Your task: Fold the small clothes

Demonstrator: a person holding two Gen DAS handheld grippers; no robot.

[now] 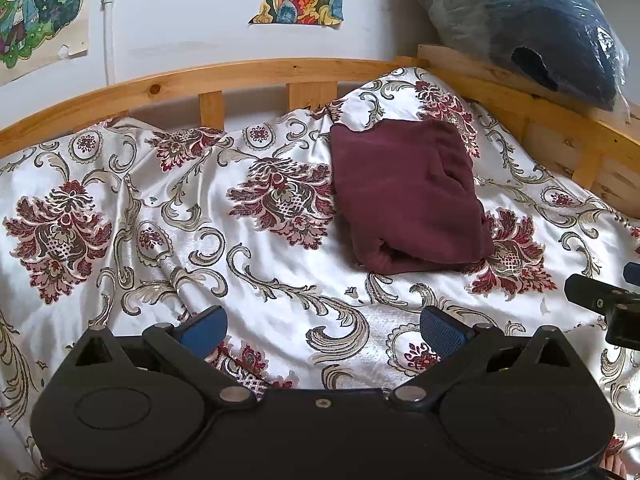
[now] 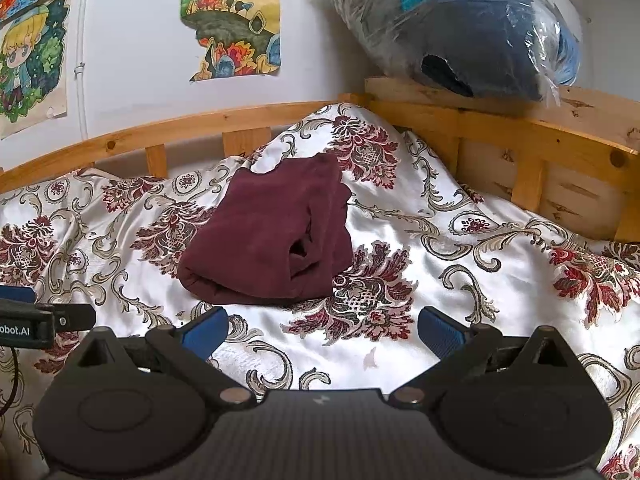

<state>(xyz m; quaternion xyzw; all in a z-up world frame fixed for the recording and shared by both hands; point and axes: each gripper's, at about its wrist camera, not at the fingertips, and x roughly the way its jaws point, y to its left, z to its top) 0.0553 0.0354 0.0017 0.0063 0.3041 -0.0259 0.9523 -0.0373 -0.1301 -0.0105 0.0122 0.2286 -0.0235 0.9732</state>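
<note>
A dark maroon garment (image 1: 404,196) lies folded into a compact rectangle on the floral bedspread (image 1: 248,264); it also shows in the right wrist view (image 2: 272,240). My left gripper (image 1: 323,330) is open and empty, hovering over the bedspread well short of the garment and to its left. My right gripper (image 2: 323,330) is open and empty, just in front of the garment's near edge. The right gripper's tip shows at the right edge of the left wrist view (image 1: 608,300), and the left gripper's tip at the left edge of the right wrist view (image 2: 40,316).
A wooden bed rail (image 1: 248,76) runs along the far side and the right side (image 2: 520,132). A plastic-wrapped dark bundle (image 2: 472,28) rests on the right rail. Posters (image 2: 232,20) hang on the white wall behind.
</note>
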